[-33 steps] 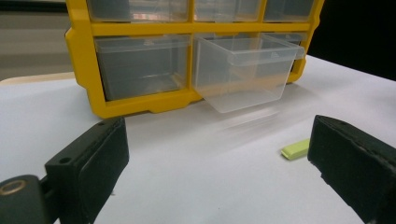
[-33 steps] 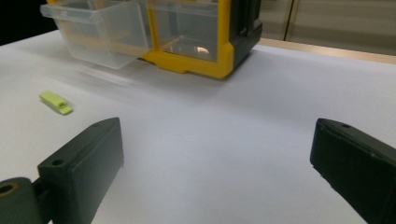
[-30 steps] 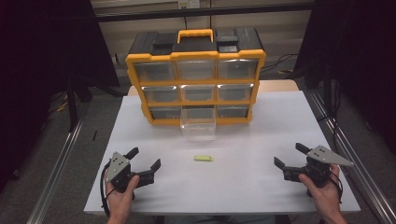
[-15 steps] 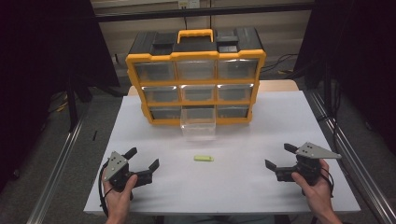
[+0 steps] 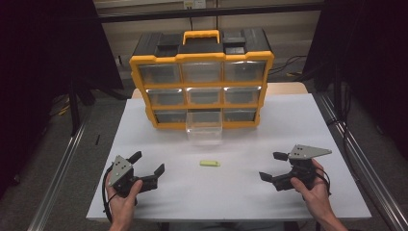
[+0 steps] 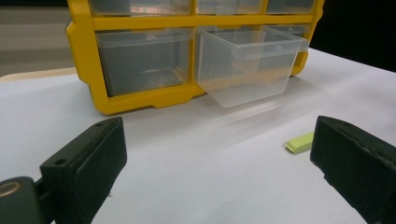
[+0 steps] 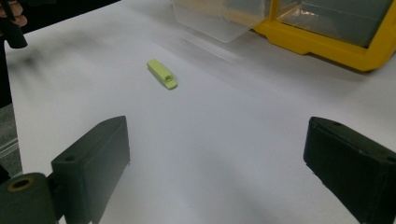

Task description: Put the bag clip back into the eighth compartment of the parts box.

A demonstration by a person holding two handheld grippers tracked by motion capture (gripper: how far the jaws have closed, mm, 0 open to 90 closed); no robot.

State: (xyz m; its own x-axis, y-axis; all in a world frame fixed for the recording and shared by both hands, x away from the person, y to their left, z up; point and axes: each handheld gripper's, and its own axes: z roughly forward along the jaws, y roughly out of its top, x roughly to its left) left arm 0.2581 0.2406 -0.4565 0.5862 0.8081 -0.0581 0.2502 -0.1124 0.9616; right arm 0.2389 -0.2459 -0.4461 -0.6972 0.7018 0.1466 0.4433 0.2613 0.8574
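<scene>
A small light-green flat piece (image 5: 210, 163) lies on the white table (image 5: 288, 130), in front of a clear drawer (image 5: 204, 127) pulled out from the bottom middle of a yellow and black organizer (image 5: 200, 79). My left gripper (image 5: 147, 163) is open at the table's front left, apart from the green piece (image 6: 300, 142). My right gripper (image 5: 273, 166) is open at the front right, jaws toward the green piece (image 7: 162, 73), nothing between them. The clear drawer (image 6: 250, 63) looks empty.
The organizer's other clear drawers (image 5: 160, 73) are closed. Metal rails (image 5: 62, 163) run along both sides of the table, and dark curtains stand behind. In the right gripper view the other gripper (image 7: 11, 28) shows at the far left edge.
My right gripper has moved left and a little forward, toward the green piece. The left gripper has barely shifted.
</scene>
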